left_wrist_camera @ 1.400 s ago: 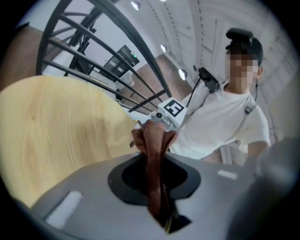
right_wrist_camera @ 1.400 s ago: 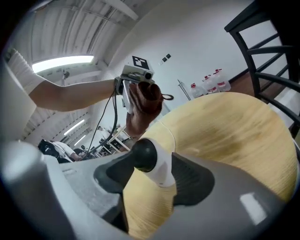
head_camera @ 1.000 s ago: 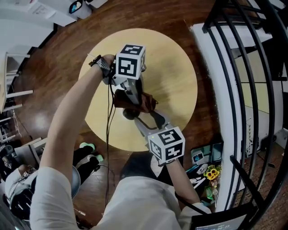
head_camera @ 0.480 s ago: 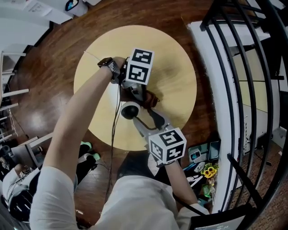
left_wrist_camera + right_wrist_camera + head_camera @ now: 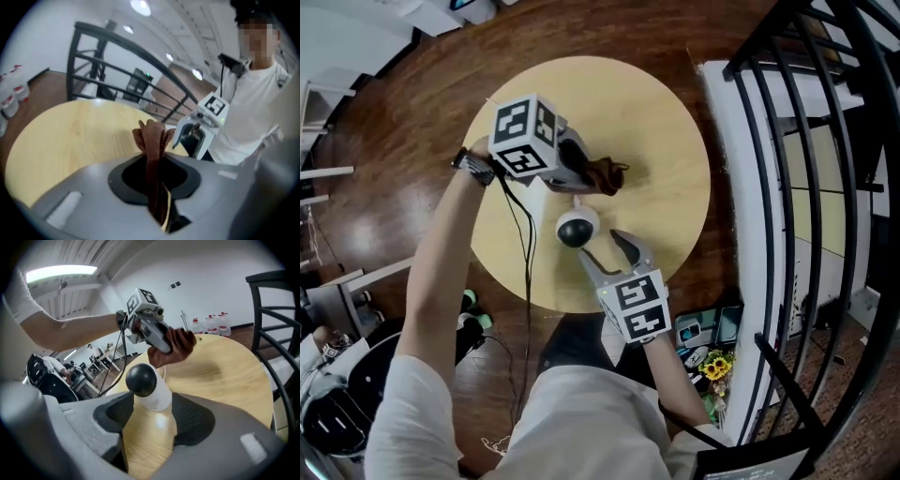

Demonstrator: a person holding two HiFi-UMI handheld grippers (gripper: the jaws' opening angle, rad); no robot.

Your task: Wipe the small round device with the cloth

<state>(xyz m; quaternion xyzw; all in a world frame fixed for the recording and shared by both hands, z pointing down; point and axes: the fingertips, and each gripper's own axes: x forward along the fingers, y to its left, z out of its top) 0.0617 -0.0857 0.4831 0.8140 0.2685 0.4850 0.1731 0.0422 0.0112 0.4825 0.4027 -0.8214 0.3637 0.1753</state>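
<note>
At ten o'clock on the round tabletop [image 5: 661, 122], the left gripper [image 5: 584, 172] had its fingers clamped on the brown cloth [image 5: 607, 175]. A bunched tuft stood proud of the tips, evidently as the wiping face. The cloth was clear of the small round device [image 5: 577, 227], at one o'clock from it. The device stood near centre, dark dome up. From five o'clock the right gripper [image 5: 598, 243] had its fingers closed on the white base, presumably to steady it for wiping.

A round pale wooden table [image 5: 666, 122] on dark floorboards [image 5: 412, 112] bears the small round device [image 5: 577, 226].
</note>
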